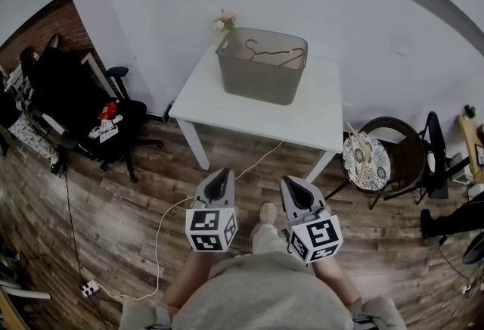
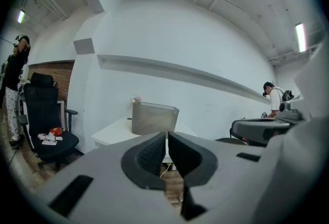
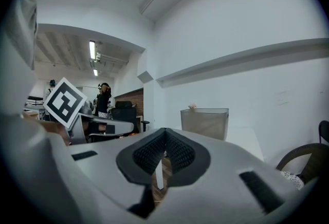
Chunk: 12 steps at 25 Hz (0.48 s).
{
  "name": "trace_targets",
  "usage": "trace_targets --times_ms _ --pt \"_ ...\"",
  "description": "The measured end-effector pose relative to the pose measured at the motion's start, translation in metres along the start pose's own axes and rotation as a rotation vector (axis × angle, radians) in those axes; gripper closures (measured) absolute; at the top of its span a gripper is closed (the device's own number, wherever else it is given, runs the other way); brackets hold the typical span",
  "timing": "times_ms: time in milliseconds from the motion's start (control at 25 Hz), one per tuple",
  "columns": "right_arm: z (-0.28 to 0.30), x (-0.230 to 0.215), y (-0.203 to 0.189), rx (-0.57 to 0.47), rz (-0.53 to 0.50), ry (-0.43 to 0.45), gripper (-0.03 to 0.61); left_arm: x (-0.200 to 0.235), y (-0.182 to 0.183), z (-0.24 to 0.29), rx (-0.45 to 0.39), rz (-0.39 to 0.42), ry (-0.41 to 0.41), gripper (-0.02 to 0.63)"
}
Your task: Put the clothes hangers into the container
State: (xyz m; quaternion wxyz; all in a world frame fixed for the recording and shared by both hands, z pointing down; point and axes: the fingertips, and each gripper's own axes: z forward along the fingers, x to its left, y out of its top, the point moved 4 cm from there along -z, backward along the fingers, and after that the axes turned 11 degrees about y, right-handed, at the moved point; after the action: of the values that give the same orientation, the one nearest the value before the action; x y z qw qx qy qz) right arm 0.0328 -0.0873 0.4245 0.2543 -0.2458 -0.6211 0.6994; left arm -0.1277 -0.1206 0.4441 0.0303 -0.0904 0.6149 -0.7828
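Grey container (image 1: 262,67) already holds the clothes hangers (image 1: 274,56), none left on the tabletop (image 1: 204,98); left gripper (image 1: 219,175) and right gripper (image 1: 292,185) are closed, empty.

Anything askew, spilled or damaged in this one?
Nothing damaged or spilled. The grey plastic container stands upright on the white rectangular table with a thin clothes hanger lying inside. The only untidy thing is a white cable trailing loose across the wooden floor from under the table.
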Motion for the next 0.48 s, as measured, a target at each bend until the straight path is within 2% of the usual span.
trace_targets --times_ms 480 --pt "-0.016 0.015 -0.002 0.013 0.001 0.028 0.575 -0.006 -0.004 -0.032 -0.013 -0.024 0.009 0.598"
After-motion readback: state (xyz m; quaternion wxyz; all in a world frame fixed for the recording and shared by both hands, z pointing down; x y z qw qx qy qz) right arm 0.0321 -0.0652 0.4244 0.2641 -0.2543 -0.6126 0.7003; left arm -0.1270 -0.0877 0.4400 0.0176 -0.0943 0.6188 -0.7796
